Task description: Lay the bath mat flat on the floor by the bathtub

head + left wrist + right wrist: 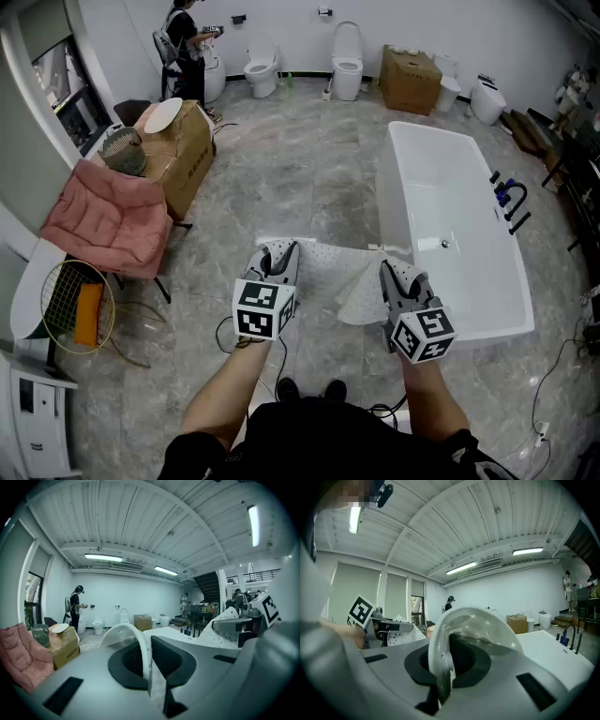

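So I've got the mat (330,270) by two of its edges, one in each gripper. The left gripper (278,254) has its jaws pressed together on a thin white edge that curls up in an arch right in front of its camera. The right gripper (397,276) is doing the same thing, clamped tight on a curled flap with little holes in it. Both point roughly level, tipped down a touch. The mat stretches between them, white and dotted, with a droopy fold bunched on the right gripper's side. It's not flat. I can't tell whether the far edge touches the floor (300,178) or hangs just above it. It sits right in front of me, just beside the long side of the tub (409,155), near the tub's closer end. Off to the left there's a pink chair (111,221) and a cardboard box (187,150), well away from the mat. Along the back wall are some toilets (347,58), plus a person (182,45) standing in the far left corner.
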Available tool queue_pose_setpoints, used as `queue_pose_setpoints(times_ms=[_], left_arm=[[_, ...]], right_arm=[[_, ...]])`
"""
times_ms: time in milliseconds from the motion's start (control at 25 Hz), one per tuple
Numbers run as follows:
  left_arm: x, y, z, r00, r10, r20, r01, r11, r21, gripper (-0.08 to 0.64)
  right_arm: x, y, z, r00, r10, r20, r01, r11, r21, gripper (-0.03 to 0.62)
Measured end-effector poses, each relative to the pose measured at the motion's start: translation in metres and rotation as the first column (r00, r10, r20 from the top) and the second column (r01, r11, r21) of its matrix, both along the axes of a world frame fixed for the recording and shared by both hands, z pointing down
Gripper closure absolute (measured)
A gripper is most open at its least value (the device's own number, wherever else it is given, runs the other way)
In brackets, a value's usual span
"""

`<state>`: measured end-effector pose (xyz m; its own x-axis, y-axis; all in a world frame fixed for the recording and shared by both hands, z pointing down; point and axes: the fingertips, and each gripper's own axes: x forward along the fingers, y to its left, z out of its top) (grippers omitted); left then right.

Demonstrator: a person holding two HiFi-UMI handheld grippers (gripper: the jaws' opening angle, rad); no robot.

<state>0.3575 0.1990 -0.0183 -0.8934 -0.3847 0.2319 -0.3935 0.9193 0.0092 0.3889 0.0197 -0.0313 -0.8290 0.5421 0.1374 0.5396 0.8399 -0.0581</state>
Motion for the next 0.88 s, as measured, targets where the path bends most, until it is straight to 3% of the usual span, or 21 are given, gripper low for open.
queue_pose_setpoints(times_ms=[240,560,880], left_arm=[[0.008,-0.006,0.006,0.999,-0.034,-0.027,0.036,0.998,0.046,0.538],[0.018,-0.038,0.008,0.999,-0.040,-0.013,0.040,0.999,0.002,0.538],[0.021,-0.053,0.013,0.998,-0.058,-0.014,0.058,0.998,0.010,0.538]], right_arm=[[0.005,-0.015,-0.001,1.000,-0.001,0.003,0.001,1.000,-0.004,0.574],[0.011,-0.053,0.011,0.999,-0.002,-0.044,0.000,0.999,-0.043,0.572],[0.009,-0.063,0.018,0.997,-0.050,-0.066,0.047,0.998,-0.040,0.572]])
